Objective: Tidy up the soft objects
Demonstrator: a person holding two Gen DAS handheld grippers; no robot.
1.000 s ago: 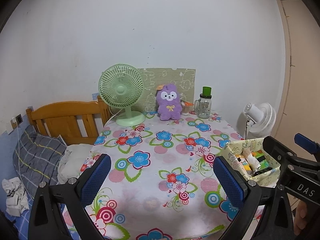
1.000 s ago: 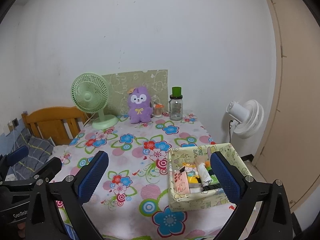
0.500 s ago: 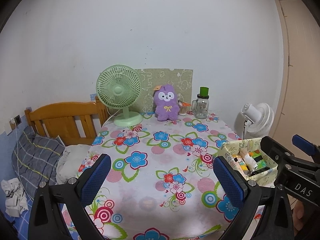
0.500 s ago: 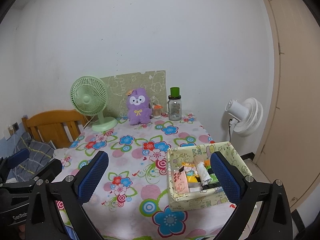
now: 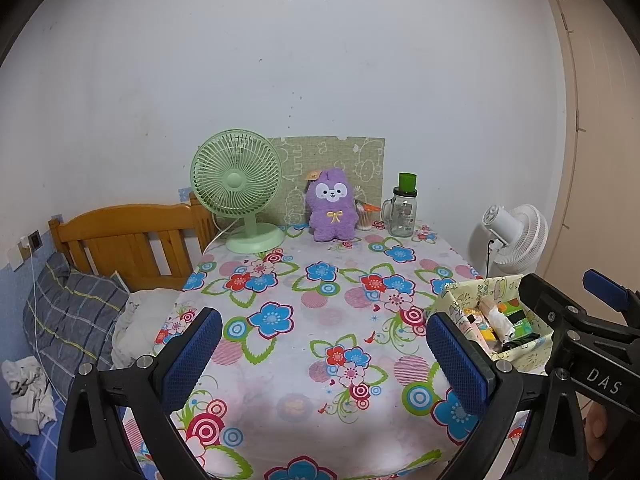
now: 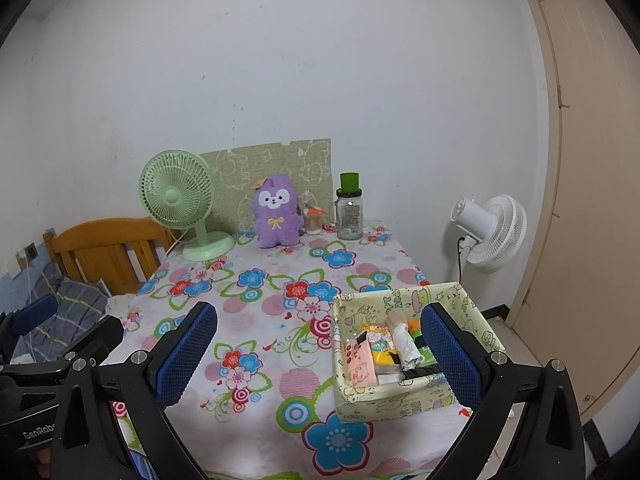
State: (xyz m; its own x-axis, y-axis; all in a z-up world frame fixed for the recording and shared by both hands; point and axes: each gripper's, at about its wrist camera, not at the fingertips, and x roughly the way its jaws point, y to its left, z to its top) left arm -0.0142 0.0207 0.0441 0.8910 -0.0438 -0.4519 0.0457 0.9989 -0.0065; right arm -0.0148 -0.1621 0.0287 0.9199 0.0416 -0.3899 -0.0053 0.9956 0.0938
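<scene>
A purple plush toy (image 5: 331,210) sits upright at the far edge of the flowered table (image 5: 320,312), against a green board; it also shows in the right wrist view (image 6: 277,211). A pale patterned box (image 6: 404,394) with packets and small items stands at the table's near right; it also shows in the left wrist view (image 5: 496,314). My left gripper (image 5: 324,356) is open and empty over the table's near edge. My right gripper (image 6: 320,354) is open and empty, its right finger over the box.
A green desk fan (image 5: 240,196) stands left of the plush toy, a glass jar with a green lid (image 5: 403,212) and a small cup to its right. A wooden headboard and bed (image 5: 120,248) lie left of the table, a white floor fan (image 6: 490,232) right.
Both grippers have pulled back and risen a little; the table and its objects look slightly farther and lower. Nothing on the table moved.
</scene>
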